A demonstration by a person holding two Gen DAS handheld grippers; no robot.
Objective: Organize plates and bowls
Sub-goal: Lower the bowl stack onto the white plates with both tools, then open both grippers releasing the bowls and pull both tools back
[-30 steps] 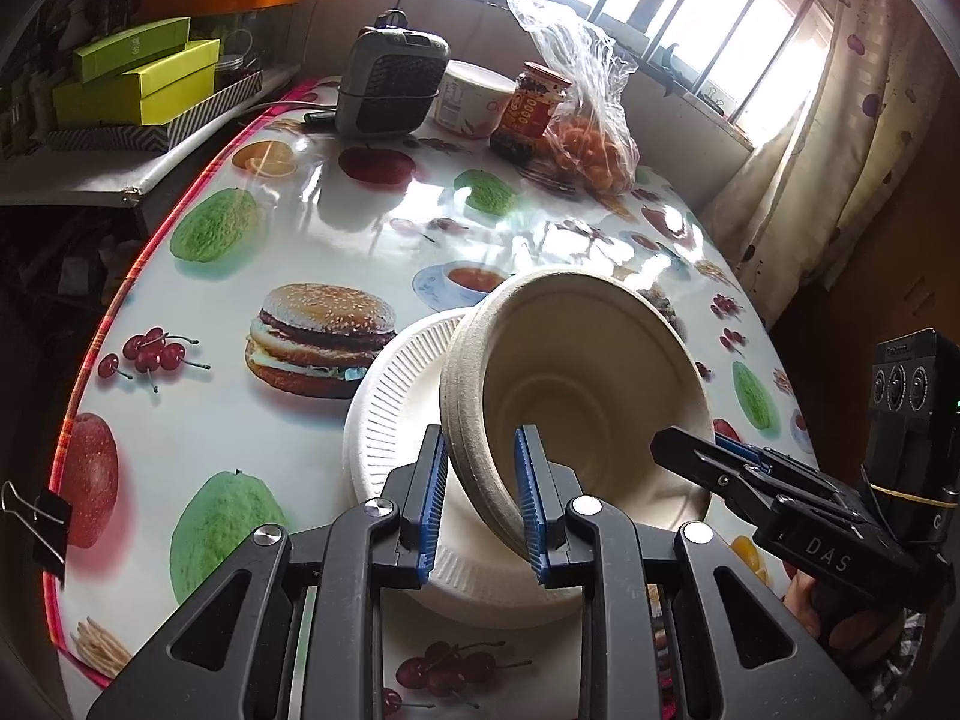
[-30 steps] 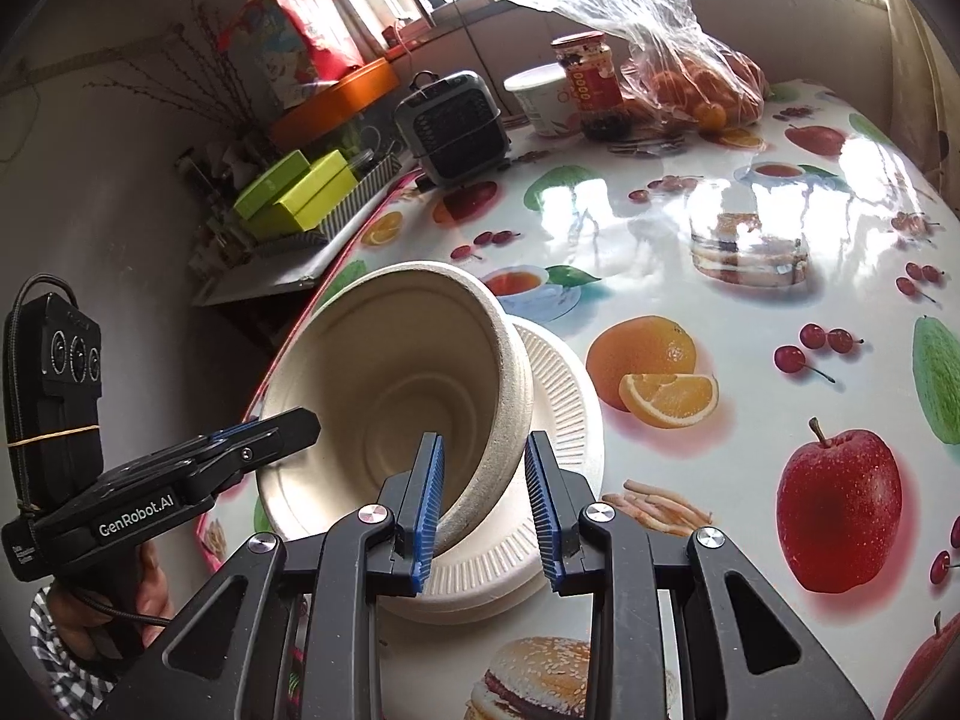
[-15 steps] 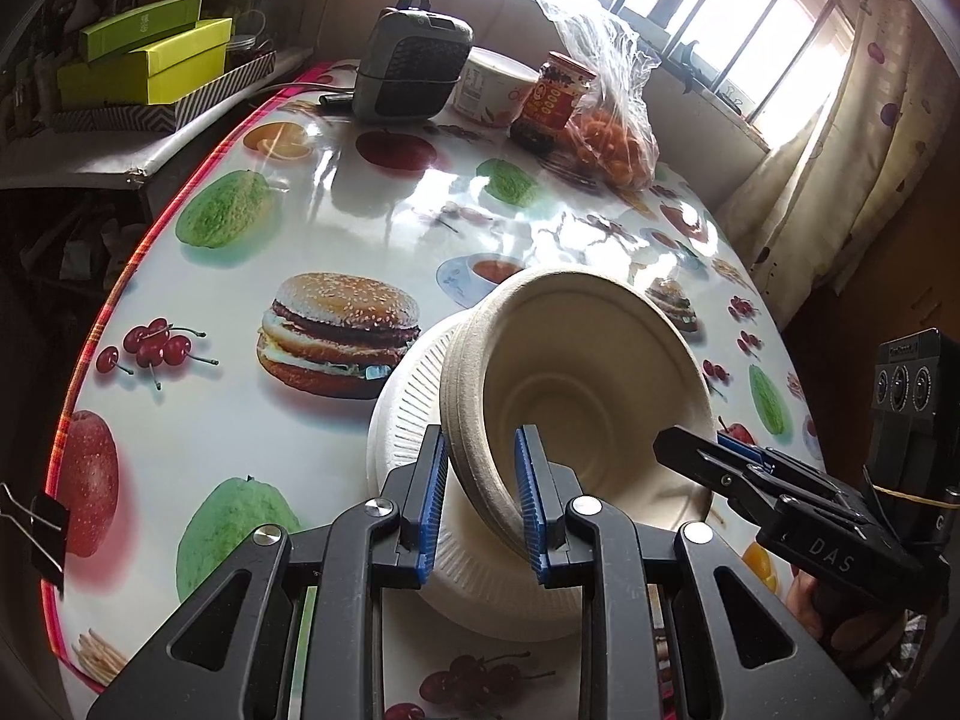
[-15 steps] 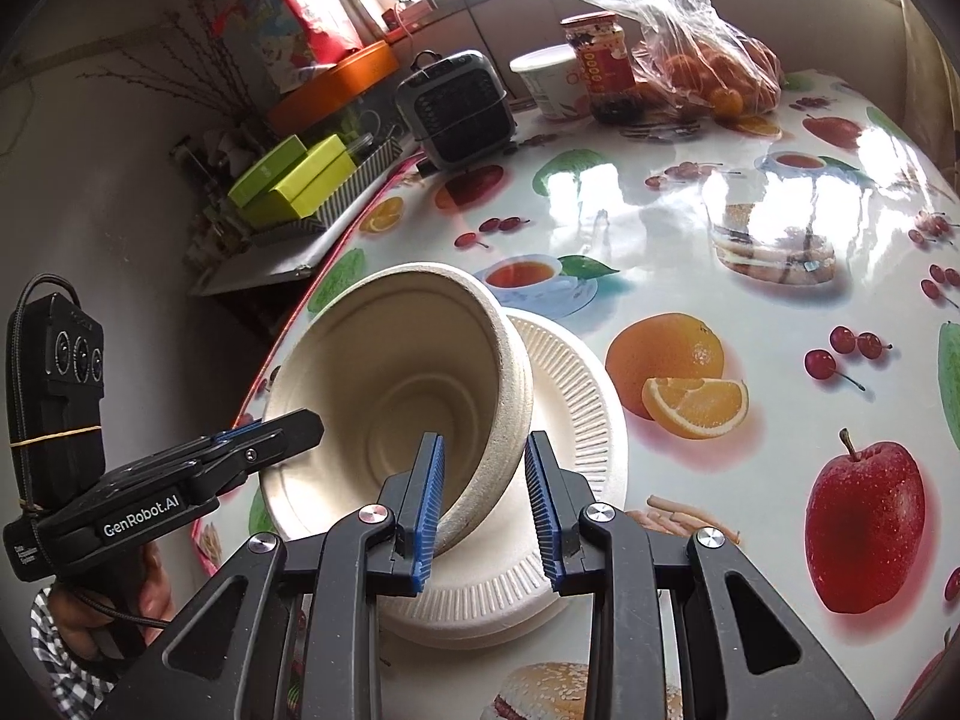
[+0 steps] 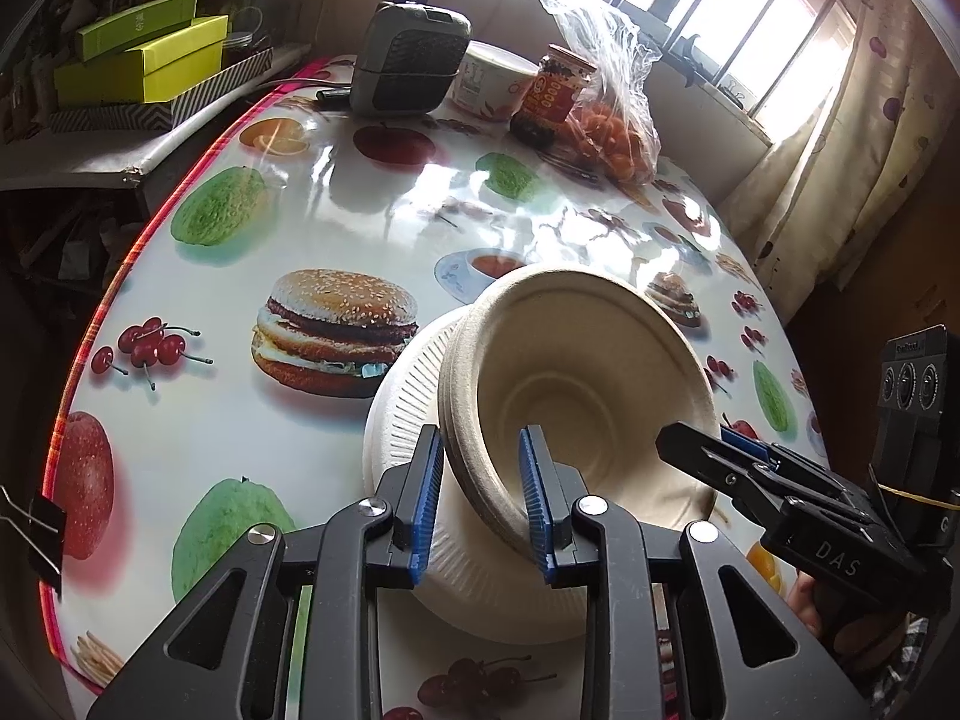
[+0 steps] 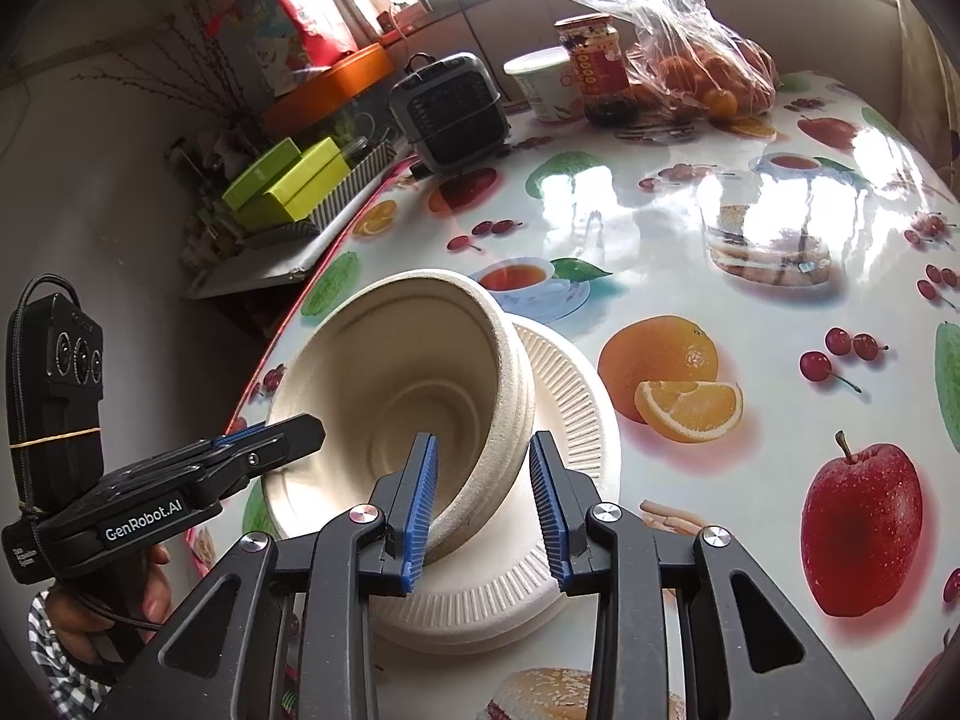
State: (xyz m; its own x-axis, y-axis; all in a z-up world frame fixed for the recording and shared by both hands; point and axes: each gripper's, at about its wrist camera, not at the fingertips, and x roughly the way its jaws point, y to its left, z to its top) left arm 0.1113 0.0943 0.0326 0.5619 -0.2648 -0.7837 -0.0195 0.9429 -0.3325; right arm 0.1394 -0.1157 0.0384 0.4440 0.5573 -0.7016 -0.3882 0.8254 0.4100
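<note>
Left wrist view. Left gripper [image 5: 480, 504]: jaws straddle the near rim of a stack of beige paper bowls [image 5: 576, 396] and have just been opening; the rim sits between the blue pads with a gap showing on the inner side, so the hold reads as released. The bowl stack rests on a stack of white ribbed paper plates [image 5: 408, 414], apparently set there to gather the ware into one pile. The plates sit on the fruit-print table [image 5: 210, 312], near its front edge. The right gripper's black fingers reach the opposite rim from the right.

Right wrist view. Right gripper [image 6: 486, 507]: jaws span the bowl rim [image 6: 510, 396], also just been opening; the outer pad stands clear of the wall, so this grip likewise reads as let go. The two tools sit on opposite rims, probably to lower the stack evenly. Bowls lean slightly, resting on the plates. A person's hand [image 6: 90, 618] holds the left tool at lower left.

Background: small heater [image 6: 450, 108], jar [image 6: 594, 72], bag of oranges [image 6: 702, 78].
</note>
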